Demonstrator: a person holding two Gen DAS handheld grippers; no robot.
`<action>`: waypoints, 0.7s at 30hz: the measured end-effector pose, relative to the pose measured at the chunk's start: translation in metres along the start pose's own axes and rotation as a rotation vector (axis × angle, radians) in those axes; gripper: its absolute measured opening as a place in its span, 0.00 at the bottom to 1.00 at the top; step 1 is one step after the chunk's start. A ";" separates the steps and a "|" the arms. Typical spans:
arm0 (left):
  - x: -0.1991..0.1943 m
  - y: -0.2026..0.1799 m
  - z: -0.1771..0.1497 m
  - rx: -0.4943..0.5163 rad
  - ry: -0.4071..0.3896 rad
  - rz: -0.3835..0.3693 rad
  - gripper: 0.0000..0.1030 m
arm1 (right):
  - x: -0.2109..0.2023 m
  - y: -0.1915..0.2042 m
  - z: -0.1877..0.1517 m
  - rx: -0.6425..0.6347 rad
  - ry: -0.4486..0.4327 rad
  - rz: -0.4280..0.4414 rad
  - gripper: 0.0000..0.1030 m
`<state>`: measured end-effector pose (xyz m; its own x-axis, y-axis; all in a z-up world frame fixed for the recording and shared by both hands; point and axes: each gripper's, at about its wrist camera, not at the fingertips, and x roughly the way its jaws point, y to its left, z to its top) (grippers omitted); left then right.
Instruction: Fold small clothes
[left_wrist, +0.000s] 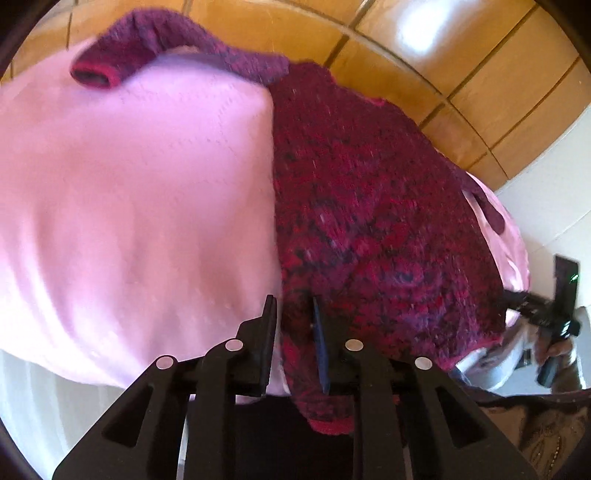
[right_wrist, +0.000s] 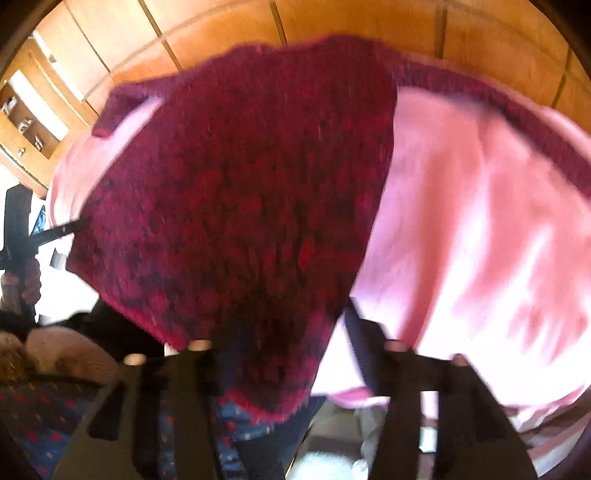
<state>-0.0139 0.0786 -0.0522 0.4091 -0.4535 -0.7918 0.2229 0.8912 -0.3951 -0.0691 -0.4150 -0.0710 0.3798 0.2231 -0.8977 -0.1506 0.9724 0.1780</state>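
A small dark red knitted sweater (left_wrist: 369, 206) lies on a pink cloth (left_wrist: 129, 192), one sleeve (left_wrist: 155, 44) stretched out at the far end. My left gripper (left_wrist: 293, 306) is shut on the sweater's near hem at one corner. In the right wrist view the same sweater (right_wrist: 240, 192) hangs over my right gripper (right_wrist: 280, 321), which is shut on the hem's other corner; its left finger is mostly hidden by the knit. The pink cloth (right_wrist: 480, 229) shows to the right. The right view is blurred by motion.
Wooden panelled cabinets (left_wrist: 461, 66) stand behind the cloth. The right gripper (left_wrist: 550, 314) shows at the far right of the left wrist view. The left gripper (right_wrist: 44, 236) shows at the left edge of the right wrist view. A patterned blue fabric (right_wrist: 44, 417) lies below.
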 end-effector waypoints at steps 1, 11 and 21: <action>0.001 0.002 0.004 -0.013 -0.020 0.003 0.17 | -0.005 0.002 0.009 -0.003 -0.032 -0.008 0.66; -0.008 0.090 0.093 -0.409 -0.262 0.039 0.59 | 0.055 0.052 0.133 0.007 -0.231 -0.051 0.85; -0.019 0.199 0.170 -0.825 -0.425 -0.178 0.59 | 0.119 0.074 0.134 -0.046 -0.243 -0.106 0.94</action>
<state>0.1730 0.2625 -0.0368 0.7538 -0.4062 -0.5165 -0.3167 0.4641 -0.8272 0.0878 -0.3075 -0.1110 0.6031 0.1356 -0.7861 -0.1377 0.9883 0.0649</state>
